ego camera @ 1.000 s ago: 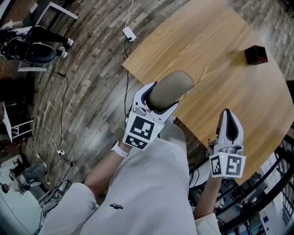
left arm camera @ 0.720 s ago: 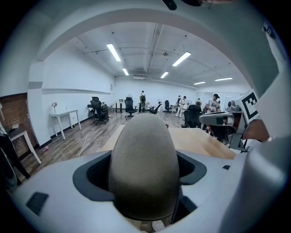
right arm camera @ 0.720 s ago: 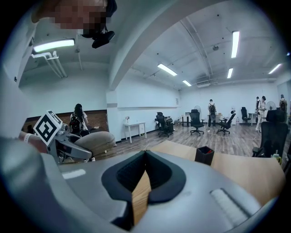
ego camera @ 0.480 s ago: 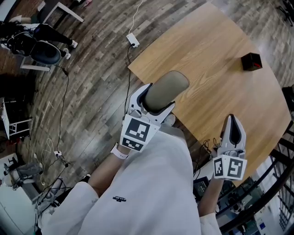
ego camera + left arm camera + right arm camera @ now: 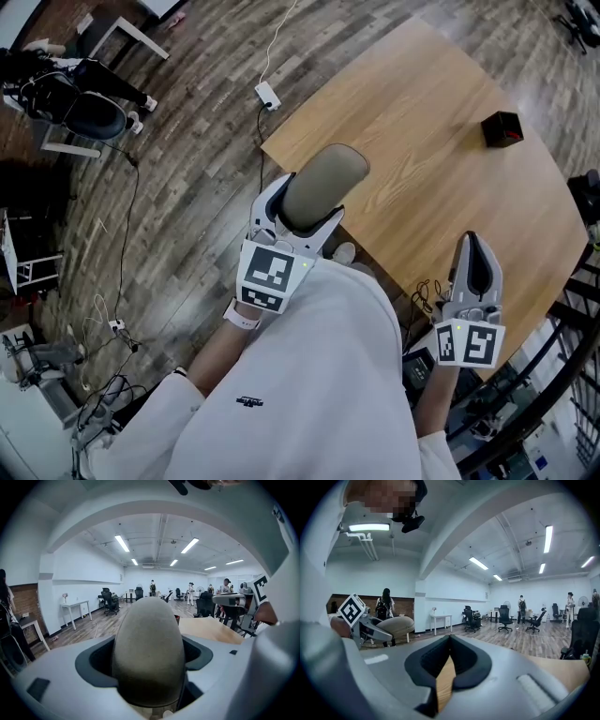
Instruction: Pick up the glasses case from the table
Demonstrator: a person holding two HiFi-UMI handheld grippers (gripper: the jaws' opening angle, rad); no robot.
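Note:
The olive-grey glasses case [image 5: 323,183] is held off the wooden table [image 5: 441,178], over its near left edge, with my left gripper [image 5: 302,208] shut on its lower end. In the left gripper view the case [image 5: 149,648] stands up between the jaws and fills the middle. My right gripper [image 5: 472,264] hovers over the table's near edge, shut, with nothing in it. In the right gripper view its jaws [image 5: 449,644] meet at the tips, and the case [image 5: 395,626] shows at the far left.
A small black box [image 5: 502,129] sits at the table's far right. A white power strip [image 5: 267,94] and cables lie on the wood floor to the left. An office chair [image 5: 70,103] stands at the far left. Black railing lies at the bottom right.
My left gripper has carried the case a little to the left, towards the table's edge. The right gripper has barely moved.

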